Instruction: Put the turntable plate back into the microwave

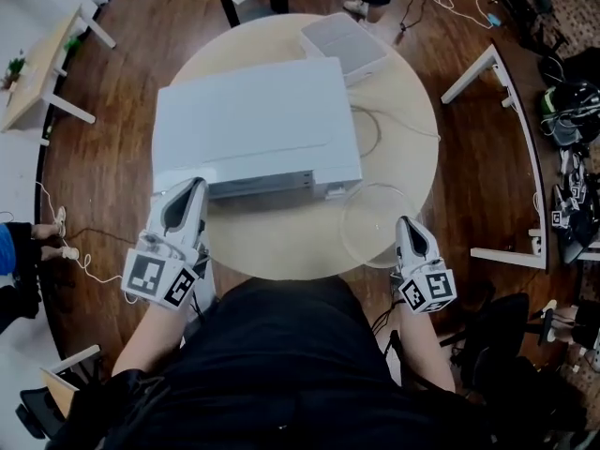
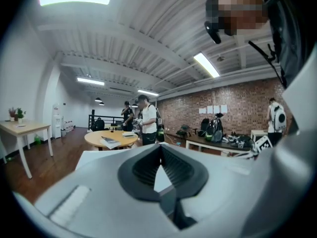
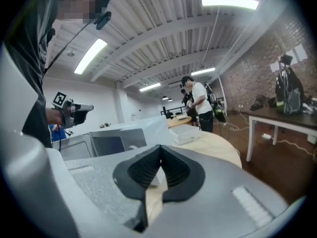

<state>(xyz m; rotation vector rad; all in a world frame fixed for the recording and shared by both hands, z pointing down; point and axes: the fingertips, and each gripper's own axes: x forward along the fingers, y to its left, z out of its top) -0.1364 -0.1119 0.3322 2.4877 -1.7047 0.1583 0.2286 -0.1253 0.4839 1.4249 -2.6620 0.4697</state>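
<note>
From the head view we see a round tabletop (image 1: 403, 111) with the white microwave (image 1: 253, 125) in its middle, front turned toward us. Its door looks shut. The glass turntable plate (image 1: 373, 223) lies flat on the tabletop, outside the microwave, just off its front right corner and near the tabletop's edge. The right gripper (image 1: 406, 223) has its tip at the plate's right rim; we cannot tell whether it touches. The left gripper (image 1: 192, 187) points at the microwave's front left corner. Behind the microwave sits a flat white box (image 1: 343, 45), and a thin cable (image 1: 377, 131) curls beside it. A white frame (image 1: 511, 148) stands on the floor to the right.

In the left gripper view we see the left gripper's (image 2: 159, 148) jaws closed tip to tip with nothing between them. Beyond them are a round wooden table (image 2: 110, 139) with books, two standing people (image 2: 143, 119) and a brick wall (image 2: 233, 100).

In the right gripper view the right gripper's (image 3: 159, 148) jaws are likewise closed and empty. Ahead stands the microwave (image 3: 111, 144), its dark window facing us, with the white box (image 3: 185, 134) behind it on the tabletop (image 3: 218, 143). The left gripper (image 3: 74, 108) shows at the left.
</note>
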